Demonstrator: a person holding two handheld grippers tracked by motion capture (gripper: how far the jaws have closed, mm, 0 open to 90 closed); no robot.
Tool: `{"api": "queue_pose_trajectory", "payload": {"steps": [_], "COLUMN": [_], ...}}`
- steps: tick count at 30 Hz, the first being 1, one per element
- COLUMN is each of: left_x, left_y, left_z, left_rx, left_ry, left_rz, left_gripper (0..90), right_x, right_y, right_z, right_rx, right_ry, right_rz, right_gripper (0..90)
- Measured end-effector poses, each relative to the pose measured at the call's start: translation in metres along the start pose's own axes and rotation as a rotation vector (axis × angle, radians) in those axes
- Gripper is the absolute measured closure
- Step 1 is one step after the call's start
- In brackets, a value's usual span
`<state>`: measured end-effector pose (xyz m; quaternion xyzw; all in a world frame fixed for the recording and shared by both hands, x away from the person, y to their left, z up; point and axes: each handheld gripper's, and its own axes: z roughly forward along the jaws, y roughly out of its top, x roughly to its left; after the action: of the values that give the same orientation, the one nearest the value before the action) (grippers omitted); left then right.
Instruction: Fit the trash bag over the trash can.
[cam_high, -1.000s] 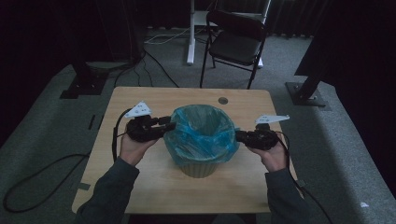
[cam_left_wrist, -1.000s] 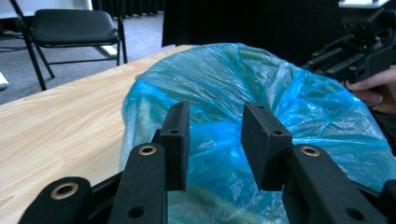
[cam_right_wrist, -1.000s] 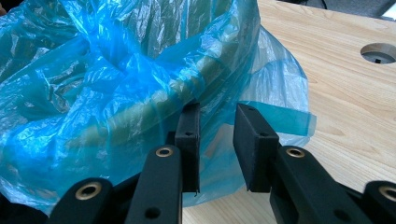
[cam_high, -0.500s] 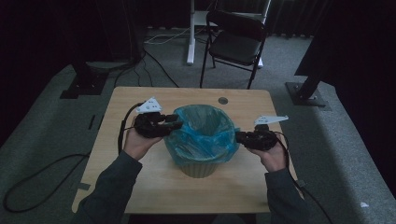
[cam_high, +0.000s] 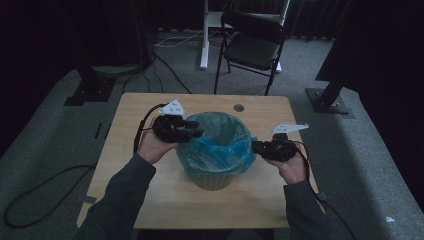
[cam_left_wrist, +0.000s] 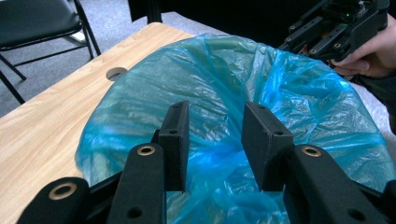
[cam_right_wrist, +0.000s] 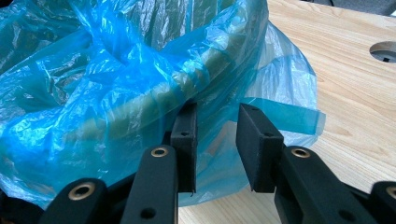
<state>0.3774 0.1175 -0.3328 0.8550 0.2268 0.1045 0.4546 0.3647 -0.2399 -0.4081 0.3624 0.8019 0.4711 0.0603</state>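
Observation:
A beige waste bin (cam_high: 215, 179) lined with a blue plastic bag (cam_high: 220, 142) stands mid-table. My left gripper (cam_high: 199, 134) hovers over the bin's left rim. Its jaws (cam_left_wrist: 215, 109) are open above the bag (cam_left_wrist: 224, 60), and nothing is pinched between them. My right gripper (cam_high: 254, 146) sits at the bin's right side, just under the rim (cam_right_wrist: 154, 100). Its jaws (cam_right_wrist: 217, 109) have just been opening and stand apart. The bag's overhanging film (cam_right_wrist: 280, 79) lies in and behind the gap, unpressed. The right gripper (cam_left_wrist: 336, 28) is seen across the bin in the left gripper view.
The wooden table (cam_high: 125, 165) has a round cable hole (cam_high: 239, 107) behind the bin. A black folding chair (cam_high: 252, 47) stands beyond the far edge. Dark stand bases (cam_high: 90, 90) and cables (cam_high: 45, 192) lie on the grey carpet around it.
My left gripper has moved right and slightly up, from beside the bin to over its left rim. The right gripper has stayed at the right rim with its jaws slightly wider.

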Motion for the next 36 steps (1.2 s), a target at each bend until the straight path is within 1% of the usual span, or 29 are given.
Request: {"api": "queue_pose_trajectory", "payload": {"steps": [5,9,12,14,18,22,25,26,32,34,36], "left_x": [-0.002,-0.005,-0.007,-0.008,-0.009,-0.012,-0.015,-0.016,-0.018,-0.019,-0.018], "left_y": [0.007,0.012,0.014,0.016,0.019,0.024,0.027,0.028,0.033,0.034,0.037], "left_z": [0.007,0.014,0.017,0.019,0.026,0.034,0.039,0.040,0.048,0.050,0.054], "left_rx": [0.034,0.070,0.073,0.081,0.118,0.160,0.171,0.172,0.206,0.211,0.244], "left_ry": [-0.001,-0.013,-0.018,-0.018,-0.012,-0.024,-0.027,-0.034,-0.033,-0.033,-0.037], "left_rz": [0.033,0.066,0.088,0.095,0.121,0.149,0.171,0.172,0.197,0.199,0.205], "left_gripper": [61.5,61.6,62.3,62.6,63.2,63.8,64.2,64.3,65.1,65.1,65.1], "right_x": [0.000,-0.001,-0.002,-0.002,-0.001,-0.001,-0.001,-0.001,-0.001,-0.001,-0.001], "right_y": [-0.001,-0.001,-0.002,-0.002,-0.002,-0.002,-0.002,-0.003,-0.003,-0.003,-0.003], "right_z": [0.000,0.000,0.000,0.000,0.001,0.001,0.001,0.001,0.001,0.001,0.001], "right_rx": [0.000,-0.001,0.002,0.005,0.003,0.004,0.004,0.005,0.003,0.003,0.003], "right_ry": [0.004,0.008,0.009,0.008,0.010,0.012,0.012,0.013,0.014,0.014,0.014], "right_rz": [0.000,0.004,0.006,0.007,0.005,0.005,0.005,0.006,0.005,0.005,0.006], "right_gripper": [67.9,67.6,67.6,67.7,67.4,67.2,67.1,67.1,67.1,67.1,66.9]}}
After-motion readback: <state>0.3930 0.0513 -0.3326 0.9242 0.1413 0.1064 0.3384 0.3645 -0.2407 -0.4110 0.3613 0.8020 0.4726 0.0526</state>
